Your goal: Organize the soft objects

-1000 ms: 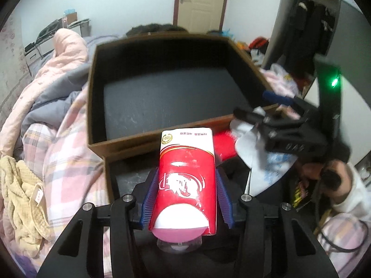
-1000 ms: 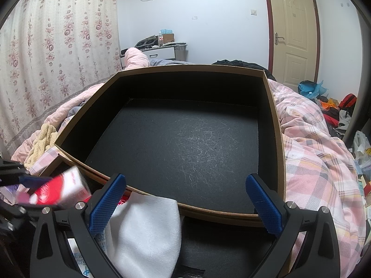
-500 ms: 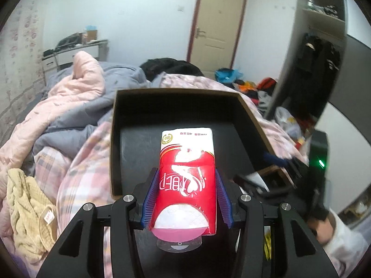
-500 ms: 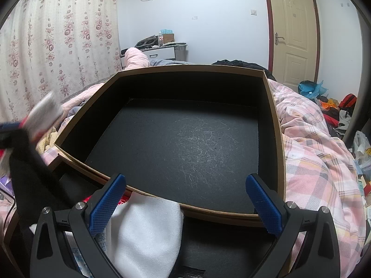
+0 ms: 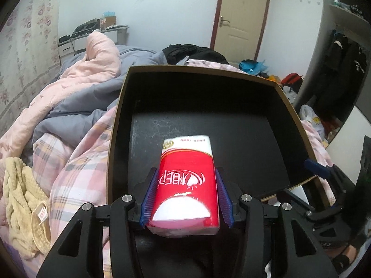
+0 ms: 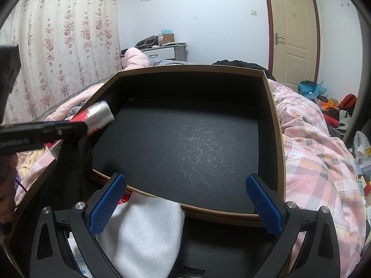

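So we're holding the left gripper (image 5: 185, 199) over the near-left part of the big black box (image 5: 120, 120), which is the thing everything else sits around here. Its blue pads (image 5: 150, 197) are squeezing a red and white tissue pack (image 5: 186, 180) from both sides, about half spread, with the pack filling the whole gap and poking forward past the fingertips. From the right wrist view we're seeing that same tissue pack (image 6: 97, 115) hanging above the box's left wall (image 6: 102, 88), up in the air and not resting on the floor of the box.

The right gripper (image 6: 185, 203) is sitting at the box's near edge with its fingers (image 6: 107, 199) spread wide and nothing between them; we're just looking straight through the gap at the scratched black floor. Just in front of the box's near wall, a white foam sheet (image 6: 143, 231) is lying below the left finger of that gripper, though we can't tell whether the pad is actually touching it.

Left of the box, a yellow knit cloth (image 5: 23, 208) is lying on the pink plaid bedding (image 5: 76, 178).
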The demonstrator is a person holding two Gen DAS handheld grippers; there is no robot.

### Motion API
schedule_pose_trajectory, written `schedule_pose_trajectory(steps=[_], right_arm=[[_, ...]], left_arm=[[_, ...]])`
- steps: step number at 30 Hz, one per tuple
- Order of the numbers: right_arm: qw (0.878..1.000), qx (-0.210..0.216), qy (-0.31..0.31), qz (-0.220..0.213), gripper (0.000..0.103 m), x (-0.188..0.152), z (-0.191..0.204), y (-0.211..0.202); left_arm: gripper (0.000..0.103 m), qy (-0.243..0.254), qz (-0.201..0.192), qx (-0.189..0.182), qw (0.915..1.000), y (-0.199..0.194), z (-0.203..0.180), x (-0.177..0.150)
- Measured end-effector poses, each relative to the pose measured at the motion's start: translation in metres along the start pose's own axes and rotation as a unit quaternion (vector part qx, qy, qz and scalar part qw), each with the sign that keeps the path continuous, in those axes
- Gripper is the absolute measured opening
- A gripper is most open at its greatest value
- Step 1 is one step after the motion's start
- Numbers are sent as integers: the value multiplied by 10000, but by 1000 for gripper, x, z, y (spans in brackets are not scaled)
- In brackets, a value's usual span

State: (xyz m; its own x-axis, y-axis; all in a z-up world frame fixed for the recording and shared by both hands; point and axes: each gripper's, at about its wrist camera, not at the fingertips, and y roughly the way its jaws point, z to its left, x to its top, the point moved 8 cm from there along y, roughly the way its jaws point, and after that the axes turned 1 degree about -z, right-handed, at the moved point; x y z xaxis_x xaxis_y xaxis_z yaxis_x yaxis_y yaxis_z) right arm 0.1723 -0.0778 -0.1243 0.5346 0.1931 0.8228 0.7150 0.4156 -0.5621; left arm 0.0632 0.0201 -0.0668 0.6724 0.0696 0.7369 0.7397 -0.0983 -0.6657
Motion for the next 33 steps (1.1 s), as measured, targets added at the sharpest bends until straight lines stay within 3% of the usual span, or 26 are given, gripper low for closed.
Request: schedule_pose_trajectory(steps=[3, 6, 9, 20, 27, 33], right_arm=[[10000, 0, 1, -1, 102, 0, 0, 0], [10000, -1, 1, -2, 102, 0, 0, 0], [10000, -4, -10, 4, 102, 0, 0, 0], [10000, 4, -5, -2, 102, 1, 0, 1], [10000, -3, -26, -6, 102, 1, 0, 2], [10000, -3, -31, -7, 102, 1, 0, 2]], left_arm=[[50, 28, 13, 21, 10000, 2, 0, -2], [67, 4, 27, -7, 10000, 0, 0, -4], [75, -106, -143, -77, 9998, -11, -1, -4], [77, -154, -318, 201, 9992, -15, 10, -21], [78, 75, -795, 673, 9945, -24, 11, -26], [78, -85, -759, 548, 9956, -22, 17, -26]])
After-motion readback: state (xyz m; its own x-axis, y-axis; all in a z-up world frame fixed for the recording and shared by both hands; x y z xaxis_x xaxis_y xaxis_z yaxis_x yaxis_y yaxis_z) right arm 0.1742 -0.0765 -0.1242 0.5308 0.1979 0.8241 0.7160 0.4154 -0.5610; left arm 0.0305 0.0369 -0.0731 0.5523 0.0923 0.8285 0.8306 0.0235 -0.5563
